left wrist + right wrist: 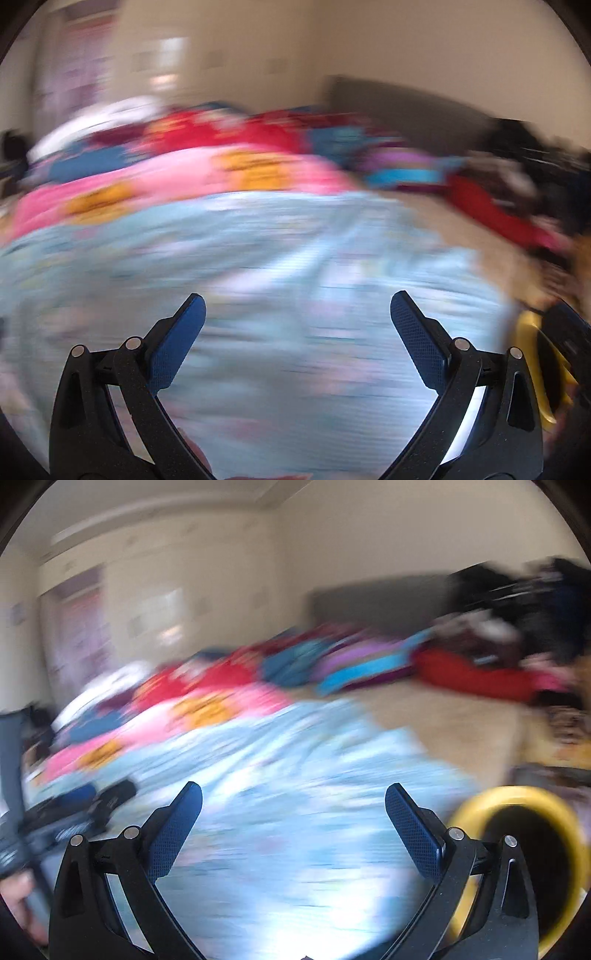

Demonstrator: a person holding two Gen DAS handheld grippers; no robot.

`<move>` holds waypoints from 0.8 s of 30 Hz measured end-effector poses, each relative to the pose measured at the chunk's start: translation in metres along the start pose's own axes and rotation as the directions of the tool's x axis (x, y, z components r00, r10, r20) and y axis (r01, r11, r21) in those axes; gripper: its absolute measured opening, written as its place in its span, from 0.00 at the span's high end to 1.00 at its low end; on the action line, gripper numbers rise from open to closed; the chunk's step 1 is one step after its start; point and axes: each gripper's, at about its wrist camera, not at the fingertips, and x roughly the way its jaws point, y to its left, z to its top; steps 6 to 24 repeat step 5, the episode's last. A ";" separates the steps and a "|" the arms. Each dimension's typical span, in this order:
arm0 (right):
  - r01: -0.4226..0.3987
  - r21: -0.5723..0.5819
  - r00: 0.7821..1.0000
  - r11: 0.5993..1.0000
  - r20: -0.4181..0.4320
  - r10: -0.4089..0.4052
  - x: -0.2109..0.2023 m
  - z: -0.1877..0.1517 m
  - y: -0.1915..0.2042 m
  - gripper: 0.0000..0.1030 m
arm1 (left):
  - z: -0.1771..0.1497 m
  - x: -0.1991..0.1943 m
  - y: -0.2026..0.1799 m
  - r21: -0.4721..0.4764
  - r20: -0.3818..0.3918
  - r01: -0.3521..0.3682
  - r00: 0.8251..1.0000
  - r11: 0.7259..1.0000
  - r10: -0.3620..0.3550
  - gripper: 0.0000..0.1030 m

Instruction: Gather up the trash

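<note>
Both views are heavily blurred by motion. My left gripper [297, 306] is open and empty above a light blue patterned blanket [258, 280] on a bed. My right gripper [293, 797] is open and empty above the same blanket [280, 794]. A yellow-rimmed bin with a dark inside [532, 849] stands at the lower right of the right wrist view; its yellow edge shows in the left wrist view [532, 354]. The left gripper [66, 823] appears at the left edge of the right wrist view. No piece of trash can be made out.
A pink blanket with orange patches [207, 177] and piled red, blue and purple clothes [332, 661] lie further up the bed. A grey headboard [376, 602] stands against the wall. Dark clothes [517, 602] are heaped at the right. A bare beige mattress area [454, 716] shows.
</note>
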 end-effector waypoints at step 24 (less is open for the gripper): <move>-0.224 -0.132 0.932 0.966 -0.318 0.173 0.123 -0.014 0.124 0.06 | 0.006 0.051 0.136 -0.142 -0.124 -0.290 0.954 0.946 0.274 0.11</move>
